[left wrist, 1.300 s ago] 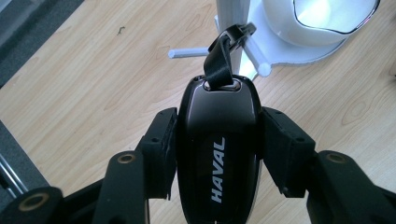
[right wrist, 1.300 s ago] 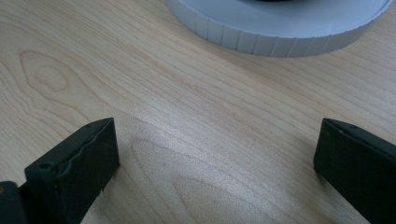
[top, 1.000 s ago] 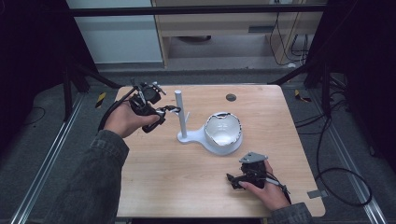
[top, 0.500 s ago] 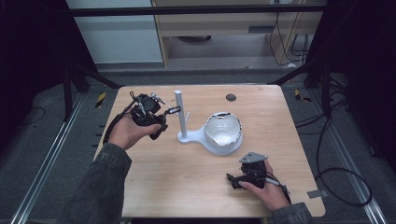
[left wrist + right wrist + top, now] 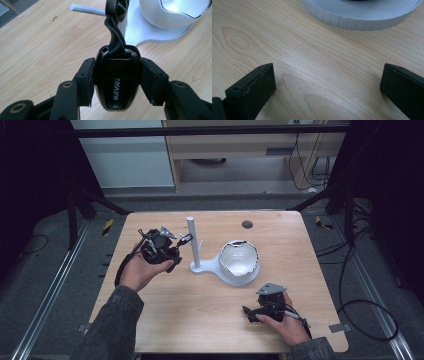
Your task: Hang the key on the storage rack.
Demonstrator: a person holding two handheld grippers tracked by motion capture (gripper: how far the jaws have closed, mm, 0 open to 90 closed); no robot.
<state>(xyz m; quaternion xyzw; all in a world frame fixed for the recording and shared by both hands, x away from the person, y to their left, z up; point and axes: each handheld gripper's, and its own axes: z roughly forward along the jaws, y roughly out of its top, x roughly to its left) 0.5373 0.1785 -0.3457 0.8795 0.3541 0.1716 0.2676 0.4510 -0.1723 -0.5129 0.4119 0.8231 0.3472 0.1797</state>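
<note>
Left gripper view: black key fob (image 5: pixel 117 82) clamped between the left gripper (image 5: pixel 116 82) pads.

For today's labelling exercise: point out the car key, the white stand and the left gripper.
car key (image 5: pixel 116 82), left gripper view, black fob body.
white stand (image 5: pixel 193 242), high view, upright post.
left gripper (image 5: pixel 116 86), left gripper view, between its fingertips.

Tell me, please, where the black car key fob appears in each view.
High view: black car key fob at left centre, in the left tongs, beside the white stand.
Left gripper view: bottom centre, clamped; white stand above.
Right gripper view: absent; white stand's rim on top.
</note>
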